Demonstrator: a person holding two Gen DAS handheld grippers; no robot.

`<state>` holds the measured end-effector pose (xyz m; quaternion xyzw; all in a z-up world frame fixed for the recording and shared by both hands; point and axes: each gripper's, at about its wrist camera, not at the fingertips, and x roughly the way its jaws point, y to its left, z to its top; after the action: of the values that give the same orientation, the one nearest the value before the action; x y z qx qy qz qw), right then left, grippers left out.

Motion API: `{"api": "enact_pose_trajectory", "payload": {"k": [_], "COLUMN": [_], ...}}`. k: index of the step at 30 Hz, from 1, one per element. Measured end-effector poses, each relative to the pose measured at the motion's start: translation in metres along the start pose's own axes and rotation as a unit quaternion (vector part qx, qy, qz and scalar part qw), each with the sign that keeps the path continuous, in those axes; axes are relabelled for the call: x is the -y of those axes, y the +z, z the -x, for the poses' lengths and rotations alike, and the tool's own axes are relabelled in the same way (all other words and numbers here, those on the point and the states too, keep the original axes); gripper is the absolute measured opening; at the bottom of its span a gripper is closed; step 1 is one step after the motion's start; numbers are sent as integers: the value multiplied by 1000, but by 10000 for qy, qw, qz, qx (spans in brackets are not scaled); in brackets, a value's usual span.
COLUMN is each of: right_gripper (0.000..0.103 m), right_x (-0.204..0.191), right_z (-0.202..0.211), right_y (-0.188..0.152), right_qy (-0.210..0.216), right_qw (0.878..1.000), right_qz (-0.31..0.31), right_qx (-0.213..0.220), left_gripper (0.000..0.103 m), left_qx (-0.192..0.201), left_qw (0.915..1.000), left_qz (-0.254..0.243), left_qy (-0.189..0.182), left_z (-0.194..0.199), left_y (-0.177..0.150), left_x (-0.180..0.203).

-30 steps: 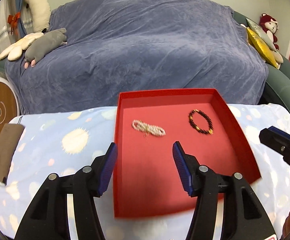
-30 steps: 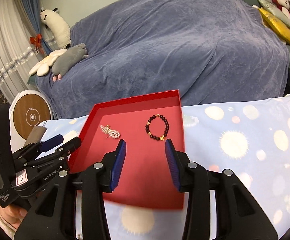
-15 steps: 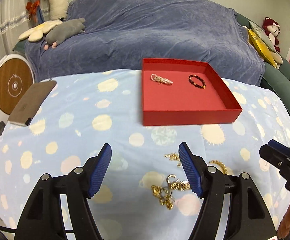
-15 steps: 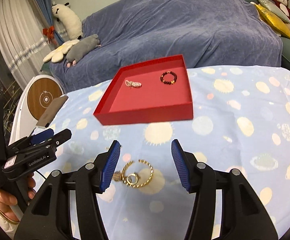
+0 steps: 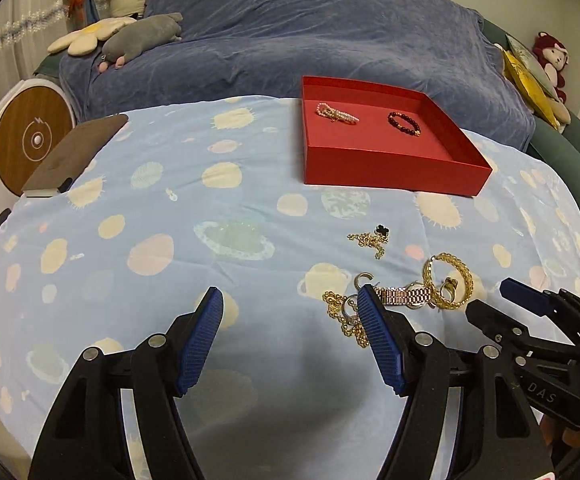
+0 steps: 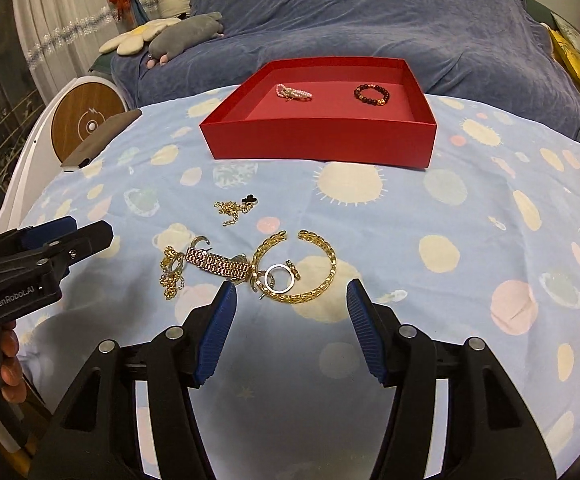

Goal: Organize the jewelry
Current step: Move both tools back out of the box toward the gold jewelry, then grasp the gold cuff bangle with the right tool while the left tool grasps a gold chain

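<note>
A red tray [image 5: 390, 168] [image 6: 322, 148] stands at the far side of the table and holds a pearl bracelet [image 5: 336, 112] [image 6: 294, 93] and a dark bead bracelet [image 5: 404, 124] [image 6: 372, 94]. Loose jewelry lies on the cloth: a gold cuff bangle [image 6: 322, 276] [image 5: 454, 276], a pink-gold watch band [image 6: 215, 264] [image 5: 402, 295], a silver ring [image 6: 278, 278], gold chains [image 6: 169, 276] [image 5: 344, 316], and a chain with a black clover [image 6: 235, 206] [image 5: 372, 236]. My left gripper [image 5: 290, 336] is open and empty left of the pile. My right gripper [image 6: 290, 328] is open and empty just before the bangle.
The table wears a light blue spotted cloth [image 5: 209, 216]. A brown notebook [image 5: 75, 156] lies at its left edge. A blue-covered sofa [image 5: 310, 32] with plush toys [image 5: 141, 36] stands behind. A round wooden-faced device [image 5: 33, 140] is on the left.
Both grippers have pulled back from over the red tray toward the near side of the table. The loose jewelry pile has come into view in front of them. Both stay open.
</note>
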<state>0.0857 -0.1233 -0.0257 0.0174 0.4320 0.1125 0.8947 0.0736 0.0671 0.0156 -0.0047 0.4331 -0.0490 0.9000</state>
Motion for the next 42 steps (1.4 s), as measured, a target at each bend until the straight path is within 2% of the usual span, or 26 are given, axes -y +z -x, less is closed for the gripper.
{"api": "enact_pose_trajectory", "payload": {"k": [14,18,23,29,34,42], "right_gripper": [57,52,52,52,52,52], "right_x": [-7,-5,-2,13,23,34], "right_z": [-37,-36,-23,7,21,24], "right_y": [4,5,9,15,13,8], "right_qy": [-136,-198,-208,-53,-61,-146], "right_qw": [9996,9994,9996,9997,9995,9992], "right_qz": [171,215,177,-86,-216,-280], "right_qx": [-196,-157,3,227,242,225], "left_gripper": [67,67,67,67,67,66], "left_qx": [-163,-163,-195,-194,-366,-434], "left_qw": [9998,9998,9996,9979,9970,9964], "left_qz": [34,-5,-106,-489,-460,-616], "left_qy": [-66,-77,-201,-368,-510,-397], "left_z": [-13,-13,-13,-14,-28,-45], "left_y": [-1,-3,-11,-24,-27,-31], "left_x": [-6,-6,-5,12,22,33]}}
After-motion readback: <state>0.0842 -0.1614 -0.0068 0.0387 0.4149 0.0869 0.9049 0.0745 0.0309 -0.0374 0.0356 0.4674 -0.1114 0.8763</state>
